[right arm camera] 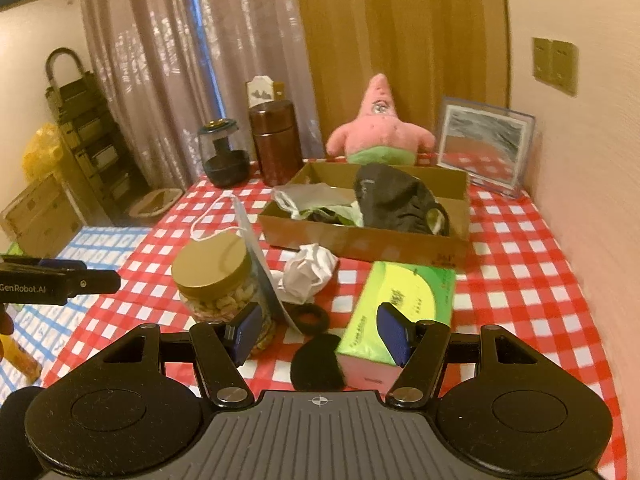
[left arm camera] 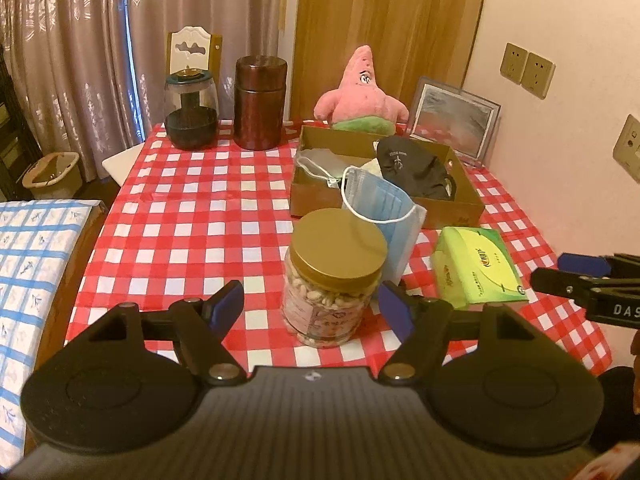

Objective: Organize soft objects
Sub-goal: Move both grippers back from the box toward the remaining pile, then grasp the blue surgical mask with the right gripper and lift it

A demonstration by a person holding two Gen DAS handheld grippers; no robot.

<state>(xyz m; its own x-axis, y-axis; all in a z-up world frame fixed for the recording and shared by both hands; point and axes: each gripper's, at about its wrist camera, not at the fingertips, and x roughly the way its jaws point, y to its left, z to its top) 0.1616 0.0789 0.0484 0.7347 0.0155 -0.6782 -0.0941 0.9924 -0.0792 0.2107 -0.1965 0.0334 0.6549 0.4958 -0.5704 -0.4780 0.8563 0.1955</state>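
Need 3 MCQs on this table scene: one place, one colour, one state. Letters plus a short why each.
1. Where does the blue face mask sit?
A. flat inside the cardboard box
B. propped against the peanut jar, outside the box
C. on the plush toy

2. What colour is the peanut jar's lid?
A. gold
B. white
C. red

3. How is the right gripper?
A. shut on the tissue pack
B. shut on the hair tie
C. open, holding nothing

Answers: B, the mask leans on the peanut jar in front of the cardboard box; A, the lid is gold in both views; C, its jaws stand apart above the table, pads pressing on nothing.
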